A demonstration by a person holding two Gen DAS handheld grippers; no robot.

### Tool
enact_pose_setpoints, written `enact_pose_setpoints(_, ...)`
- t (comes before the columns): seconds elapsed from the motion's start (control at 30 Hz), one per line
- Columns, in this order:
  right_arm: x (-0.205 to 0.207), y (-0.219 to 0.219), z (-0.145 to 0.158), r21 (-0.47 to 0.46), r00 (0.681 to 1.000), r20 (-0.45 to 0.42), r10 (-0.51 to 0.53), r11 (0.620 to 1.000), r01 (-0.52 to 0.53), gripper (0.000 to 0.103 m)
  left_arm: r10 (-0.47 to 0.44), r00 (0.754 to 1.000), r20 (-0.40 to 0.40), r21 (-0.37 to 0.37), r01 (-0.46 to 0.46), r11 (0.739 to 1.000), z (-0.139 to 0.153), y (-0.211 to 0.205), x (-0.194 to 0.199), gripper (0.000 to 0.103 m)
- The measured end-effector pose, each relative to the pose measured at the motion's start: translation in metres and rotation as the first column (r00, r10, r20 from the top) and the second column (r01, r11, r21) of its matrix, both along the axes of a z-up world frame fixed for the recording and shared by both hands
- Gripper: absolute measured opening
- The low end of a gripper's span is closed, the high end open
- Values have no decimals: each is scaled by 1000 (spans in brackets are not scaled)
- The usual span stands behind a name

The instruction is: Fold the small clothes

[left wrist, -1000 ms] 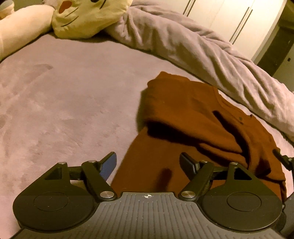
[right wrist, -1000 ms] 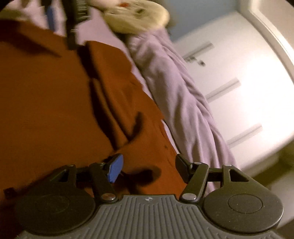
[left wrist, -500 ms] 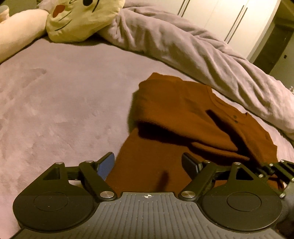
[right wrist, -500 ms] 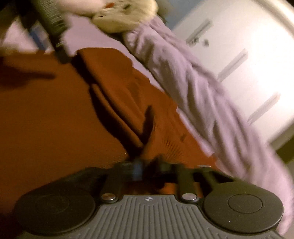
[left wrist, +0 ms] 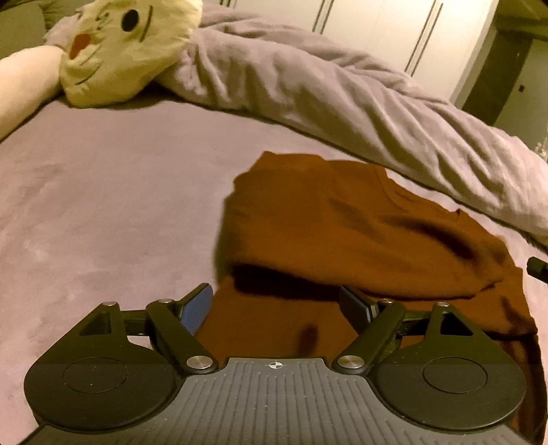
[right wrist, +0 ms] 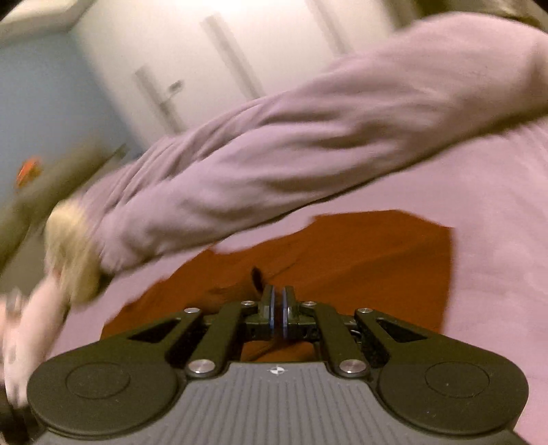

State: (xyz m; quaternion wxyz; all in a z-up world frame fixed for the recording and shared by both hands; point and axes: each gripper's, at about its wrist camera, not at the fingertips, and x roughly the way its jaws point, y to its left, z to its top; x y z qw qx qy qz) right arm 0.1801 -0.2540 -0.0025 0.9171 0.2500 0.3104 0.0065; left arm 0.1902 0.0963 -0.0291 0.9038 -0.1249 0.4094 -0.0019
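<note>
A rust-brown shirt [left wrist: 359,232] lies on the mauve bed cover [left wrist: 102,205], its upper part folded over the lower part. My left gripper [left wrist: 277,304] is open and empty, hovering just above the shirt's near edge. The shirt also shows in the right wrist view [right wrist: 359,253], blurred. My right gripper [right wrist: 278,301] is shut above the shirt; no cloth shows between its pads. A small black part of the right gripper [left wrist: 537,268] shows at the far right in the left wrist view.
A bunched mauve duvet [left wrist: 342,99] lies behind the shirt. A yellow cat-face pillow [left wrist: 126,51] and a pale bolster [left wrist: 24,85] sit at the back left. White wardrobe doors [left wrist: 376,27] stand behind the bed.
My right gripper has shut and swung round, so its view now faces the duvet and wardrobe. My left gripper has stayed open and drawn back a little.
</note>
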Motion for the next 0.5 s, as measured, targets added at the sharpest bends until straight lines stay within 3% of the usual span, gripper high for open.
enact_pose_setpoints(0.13, 14, -32, -24, 131, 994, -107, -30, 990, 44, 10, -11, 1000, -12, 25, 11, 1000, -4, -5, 8, 86)
enact_pose_setpoints(0.2, 14, -35, -36, 196, 991, -131, 5, 980, 21, 26, -10, 1000, -9, 18, 10, 1000, -5, -3, 9, 87)
enact_pose_setpoints(0.27, 13, -28, -43, 235, 992, -112, 66, 971, -38, 54, -3, 1000, -7, 15, 3, 1000, -6, -2, 10, 89)
enact_pose_setpoints(0.37, 17, -14, -48, 222, 991, -108, 75, 974, -50, 55, 1, 1000, -16, 31, -1, 1000, -8, -3, 11, 89)
enact_pose_setpoints(0.5, 35, -7, -63, 293, 989, -144, 37, 956, 6, 52, 13, 1000, -27, 39, -12, 999, -12, -1, 13, 89)
